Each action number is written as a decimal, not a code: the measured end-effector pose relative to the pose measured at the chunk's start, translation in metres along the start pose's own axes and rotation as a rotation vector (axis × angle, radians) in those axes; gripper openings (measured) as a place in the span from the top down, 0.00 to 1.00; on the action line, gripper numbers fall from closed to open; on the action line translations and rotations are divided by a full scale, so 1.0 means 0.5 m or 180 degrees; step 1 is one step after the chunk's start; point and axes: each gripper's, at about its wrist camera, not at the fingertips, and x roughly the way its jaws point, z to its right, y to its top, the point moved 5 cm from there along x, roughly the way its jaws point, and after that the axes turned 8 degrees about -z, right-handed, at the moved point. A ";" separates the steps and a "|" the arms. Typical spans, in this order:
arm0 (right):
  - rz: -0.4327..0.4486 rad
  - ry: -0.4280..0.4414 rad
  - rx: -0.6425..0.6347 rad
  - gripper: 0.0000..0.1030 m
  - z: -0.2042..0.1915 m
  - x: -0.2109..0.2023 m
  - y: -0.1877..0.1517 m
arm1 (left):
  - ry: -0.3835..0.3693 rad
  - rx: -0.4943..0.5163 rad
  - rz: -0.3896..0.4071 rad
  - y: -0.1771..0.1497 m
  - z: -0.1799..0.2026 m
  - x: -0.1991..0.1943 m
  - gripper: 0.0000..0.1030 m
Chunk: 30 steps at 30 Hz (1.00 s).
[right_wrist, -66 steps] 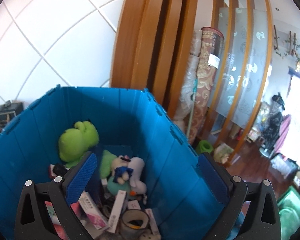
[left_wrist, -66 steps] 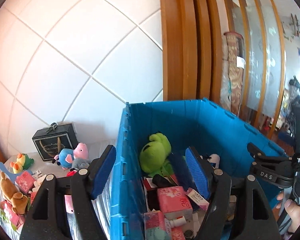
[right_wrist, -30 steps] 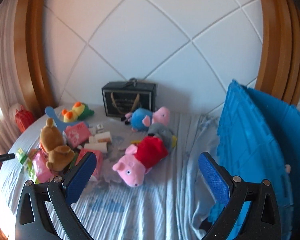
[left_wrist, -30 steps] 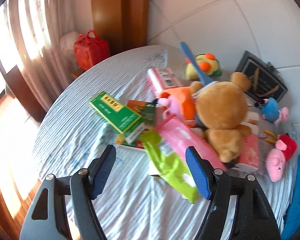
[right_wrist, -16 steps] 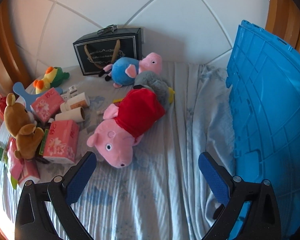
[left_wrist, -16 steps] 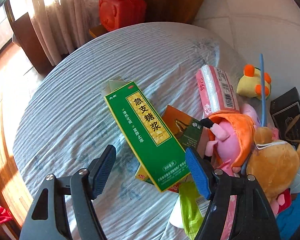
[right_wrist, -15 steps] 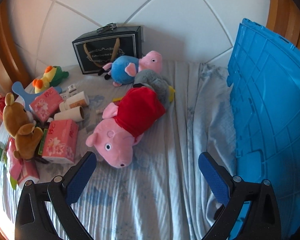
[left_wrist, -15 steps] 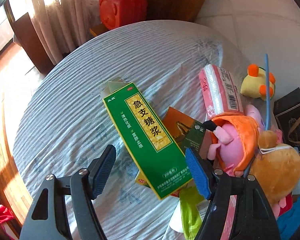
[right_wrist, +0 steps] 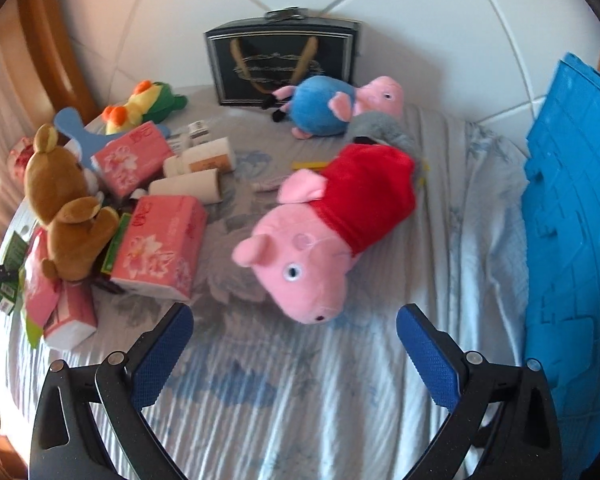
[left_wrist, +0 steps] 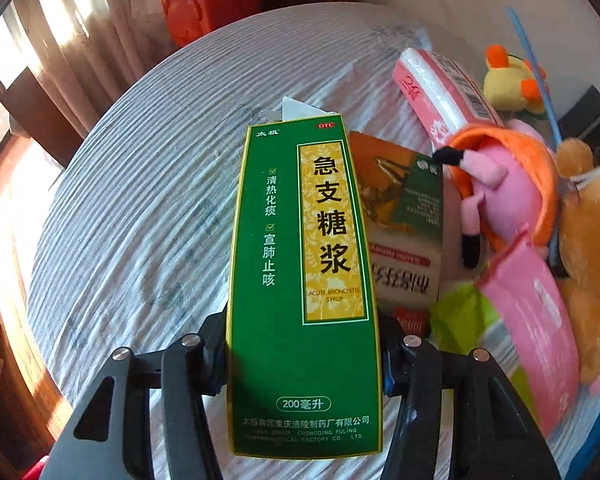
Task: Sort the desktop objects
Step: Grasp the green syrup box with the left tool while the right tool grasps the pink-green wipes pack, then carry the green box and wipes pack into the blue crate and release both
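Note:
My left gripper [left_wrist: 302, 344] is shut on a tall green medicine box [left_wrist: 302, 280], its two jaws pressed against the box's sides, and the box points away over the striped tablecloth [left_wrist: 140, 200]. My right gripper [right_wrist: 294, 350] is open and empty, low over the cloth. A pink pig plush in a red dress [right_wrist: 332, 232] lies just ahead of it, snout toward the jaws. The blue crate [right_wrist: 576, 240] stands at the right edge.
Beside the green box lie an orange-green box [left_wrist: 404, 216], a pink pack [left_wrist: 444, 96], a pink plush in orange [left_wrist: 504, 184] and a brown bear [right_wrist: 64, 204]. Pink tissue packs [right_wrist: 160, 244], bottles [right_wrist: 204, 160], a blue pig plush [right_wrist: 332, 104] and a black gift bag [right_wrist: 280, 60] sit further back.
My left gripper moved up to the green box and closed on it; it was open half a second ago. My right gripper came closer to the red-dressed pig.

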 end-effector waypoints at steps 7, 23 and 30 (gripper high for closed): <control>-0.0019 0.0518 -0.0916 0.00 -0.289 0.008 -0.022 | 0.0050 0.0145 0.0287 -0.141 -0.014 -0.049 0.49; -0.0335 0.0406 -0.2146 0.00 -0.689 0.178 -0.039 | -0.0102 0.0125 0.0511 -0.156 -0.031 -0.060 0.49; -0.0490 0.0427 -0.1880 0.01 -0.696 0.238 -0.001 | -0.0158 0.0131 0.0457 -0.172 -0.030 -0.044 0.49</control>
